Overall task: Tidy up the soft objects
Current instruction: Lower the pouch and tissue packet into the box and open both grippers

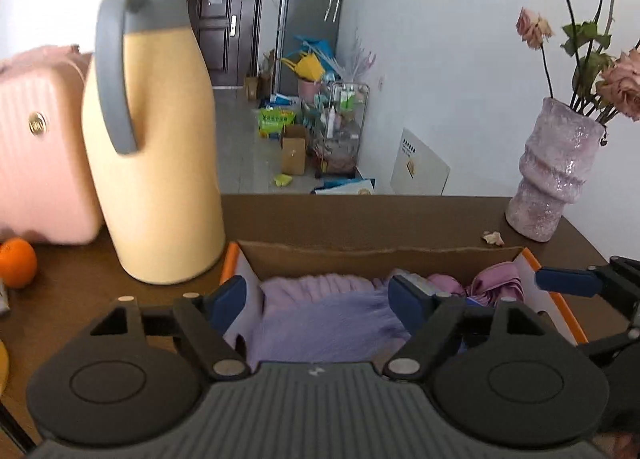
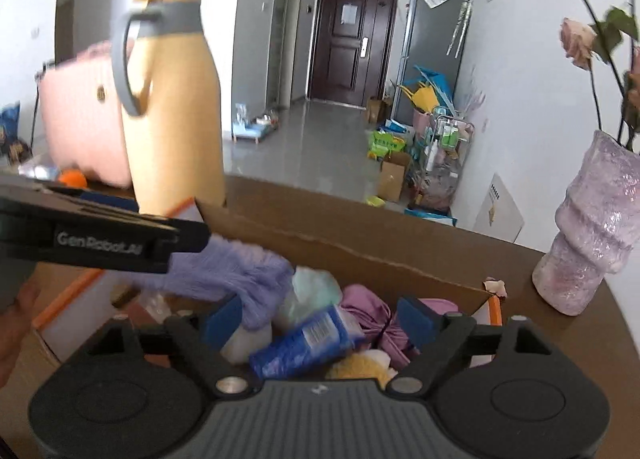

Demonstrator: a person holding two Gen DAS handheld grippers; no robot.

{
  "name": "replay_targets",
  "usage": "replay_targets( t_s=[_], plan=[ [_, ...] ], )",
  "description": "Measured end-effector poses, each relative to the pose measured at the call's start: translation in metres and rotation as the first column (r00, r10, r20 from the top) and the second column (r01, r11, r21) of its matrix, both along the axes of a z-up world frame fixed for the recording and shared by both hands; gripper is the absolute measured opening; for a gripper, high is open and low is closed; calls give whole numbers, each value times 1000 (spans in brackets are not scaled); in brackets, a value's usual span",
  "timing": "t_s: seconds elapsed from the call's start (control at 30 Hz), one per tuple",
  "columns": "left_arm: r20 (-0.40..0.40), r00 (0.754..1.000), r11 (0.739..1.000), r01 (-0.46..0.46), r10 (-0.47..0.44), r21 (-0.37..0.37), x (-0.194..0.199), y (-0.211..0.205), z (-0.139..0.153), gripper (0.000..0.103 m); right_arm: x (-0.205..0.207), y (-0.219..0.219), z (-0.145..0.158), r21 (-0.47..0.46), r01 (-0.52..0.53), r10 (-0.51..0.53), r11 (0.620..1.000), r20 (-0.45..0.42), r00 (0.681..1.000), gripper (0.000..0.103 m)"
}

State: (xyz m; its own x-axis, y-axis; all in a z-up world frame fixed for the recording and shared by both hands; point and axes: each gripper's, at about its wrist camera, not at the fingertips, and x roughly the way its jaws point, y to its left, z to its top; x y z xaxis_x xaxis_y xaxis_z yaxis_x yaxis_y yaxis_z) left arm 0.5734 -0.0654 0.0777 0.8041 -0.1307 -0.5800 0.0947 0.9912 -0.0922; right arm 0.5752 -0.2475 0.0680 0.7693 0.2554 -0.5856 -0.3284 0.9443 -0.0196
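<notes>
Step in hand: drop-off into the cardboard box (image 1: 360, 259); both claws hover over its open top, and I judge a soft item has been let go there.
Left claw (image 1: 320, 297): released, jaws spread wide; nothing pinched. The purple fluffy cloth (image 1: 332, 323) lies below and between the blue pads, no pad pressing on it that I can see.
Right claw (image 2: 320, 319): released too, jaws apart, empty. Under it sit a blue packet (image 2: 304, 343), a pink crumpled cloth (image 2: 368, 311), a pale green bundle (image 2: 312, 291) and something yellow (image 2: 360, 369).
Task's things: purple fluffy cloth rests in the box on its left half, one end draped toward the pale green bundle in the right wrist view; the rest are heaped in the right half.
Surroundings: box stands on the brown desk (image 1: 360, 215); yellow thermos jug (image 1: 160, 139) just beside its left wall, pink vase (image 1: 556, 175) with flowers at far right, an orange (image 1: 16, 263) and pink suitcase (image 1: 40, 147) at left.
Progress: judged well along; box fairly full. No loose soft item visible on the desk in these views.
Next move: lift both claws clear of the box rim, avoid the jug, then search for any remaining item.
Risk: the fluffy cloth could snag on a pad when withdrawing.
</notes>
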Motion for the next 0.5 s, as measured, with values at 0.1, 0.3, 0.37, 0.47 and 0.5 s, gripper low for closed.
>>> replay_targets(
  t_s=[0.1,0.3,0.37,0.47,0.5],
  plan=[
    [25,1000,1000,-16,15,23,-8,6,15,82,-4,-10,13,16,32,-33,999,18,999,85],
    [69,997,999,-35,32,35,-33,15,50,86,-26,-27,38,2,65,-65,998,32,997,85],
    [84,996,999,-35,32,33,-46,16,60,86,-40,-33,47,-10,75,-74,997,50,996,86],
    [108,994,998,-20,14,57,-71,16,75,88,-61,-40,63,-12,85,-84,996,74,994,87],
    [119,993,998,-18,10,64,-80,15,80,89,-71,-43,69,-9,90,-89,996,84,992,87]
  ],
)
